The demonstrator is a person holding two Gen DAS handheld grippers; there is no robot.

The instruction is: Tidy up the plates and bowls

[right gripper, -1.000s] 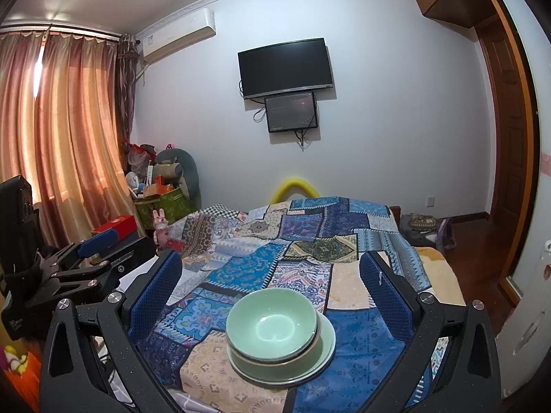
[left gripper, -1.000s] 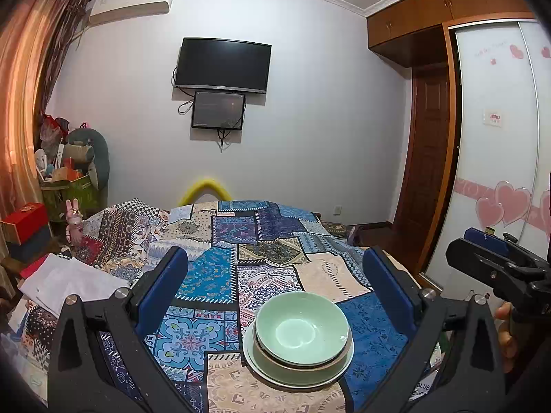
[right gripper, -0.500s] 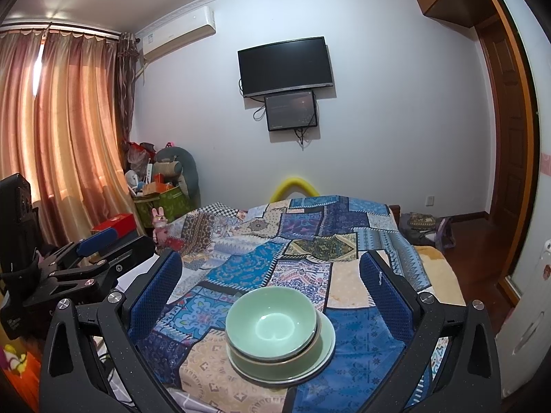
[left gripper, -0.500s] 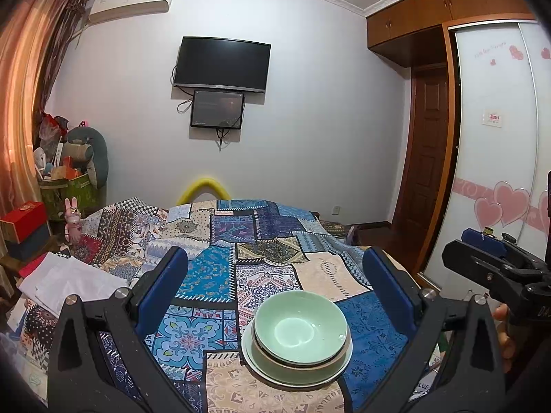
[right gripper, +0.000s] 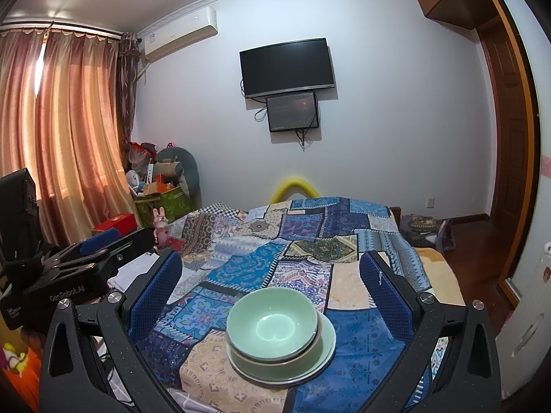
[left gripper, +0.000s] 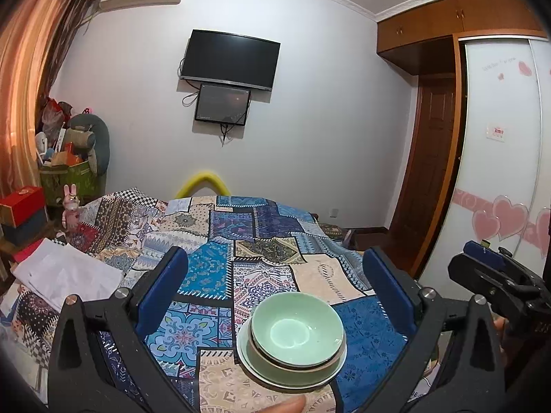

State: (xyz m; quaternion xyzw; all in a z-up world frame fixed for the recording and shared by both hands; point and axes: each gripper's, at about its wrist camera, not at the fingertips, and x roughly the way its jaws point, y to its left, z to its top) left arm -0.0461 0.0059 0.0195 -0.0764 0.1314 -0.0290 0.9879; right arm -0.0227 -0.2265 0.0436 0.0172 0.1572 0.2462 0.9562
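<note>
Stack: a pale green bowl (left gripper: pixel 298 328) sat nested in a second bowl (left gripper: pixel 292 361) with a brown rim, and both rested on a pale green plate (left gripper: pixel 256 368).
Stack position: on the patchwork bedspread (left gripper: pixel 241 261), near the edge closest to the cameras, upright and level.
Left gripper (left gripper: pixel 280 290): fingers spread wide, blue pads on either side of the stack and well clear of it; nothing was gripped.
Right gripper (right gripper: pixel 272 290): fingers likewise spread wide, the stack lying between and below them without contact; nothing was gripped.
Cross views: the left gripper also showed at the left edge of the right wrist view (right gripper: pixel 69 268), and the right gripper at the right edge of the left wrist view (left gripper: pixel 496 278); both were held above the bed, apart from the stack.
Person: a fingertip (left gripper: pixel 286 404) appeared at the bottom edge of the left wrist view.
Bed surface: folded white cloth (left gripper: pixel 65 275) lay on the left side, well apart from the stack.
Surroundings: a wall television (left gripper: pixel 229 60) hung above a smaller screen (left gripper: pixel 222 105); curtains (right gripper: pixel 65 130) covered the window.
</note>
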